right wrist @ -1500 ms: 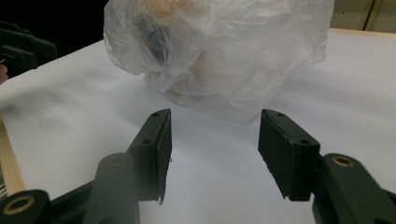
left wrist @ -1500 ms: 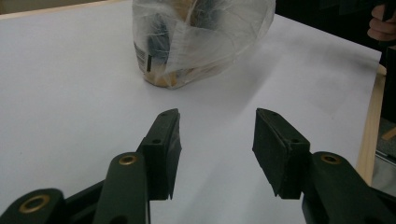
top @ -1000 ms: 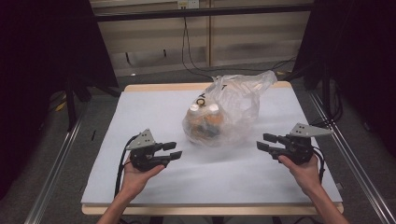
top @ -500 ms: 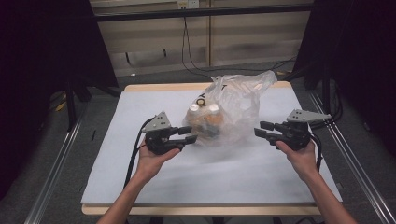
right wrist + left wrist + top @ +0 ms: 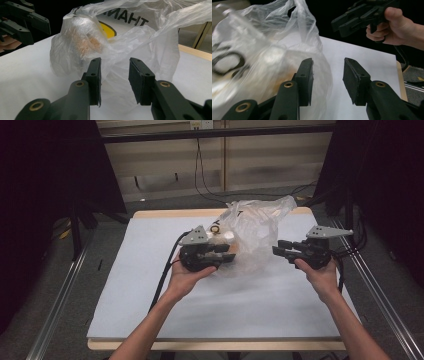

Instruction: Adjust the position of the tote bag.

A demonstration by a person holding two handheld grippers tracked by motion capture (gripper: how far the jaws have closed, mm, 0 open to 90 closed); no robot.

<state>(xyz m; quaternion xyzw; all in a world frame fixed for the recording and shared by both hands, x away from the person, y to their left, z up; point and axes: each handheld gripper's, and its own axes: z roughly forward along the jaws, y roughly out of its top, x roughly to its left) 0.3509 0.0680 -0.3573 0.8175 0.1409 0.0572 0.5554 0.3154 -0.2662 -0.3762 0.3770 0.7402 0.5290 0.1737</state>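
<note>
The plastic bag (image 5: 255, 232) sits between the grippers, at 3 o'clock of the left gripper (image 5: 227, 252), now moved in against it, and 9 o'clock of the right gripper (image 5: 276, 251), both with jaws apart, the right pair having just been closing on nothing.

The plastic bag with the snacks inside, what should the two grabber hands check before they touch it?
1. Left gripper jaws apart with nothing pinched: ok; the bag lies beside one jaw, not between them.
2. Right gripper lined up on the plastic bag: ok; the film sits right past the gap. Its jaws have just been closing, with nothing clamped.
3. Bag resting on the white table cover: ok.
4. Bag mouth reachable: cannot tell; the loose top is crumpled.
5. What is inside: cannot tell; brownish shapes show through the film.
6. The two grippers apart from each other: ok; one on each side of the bag.
</note>
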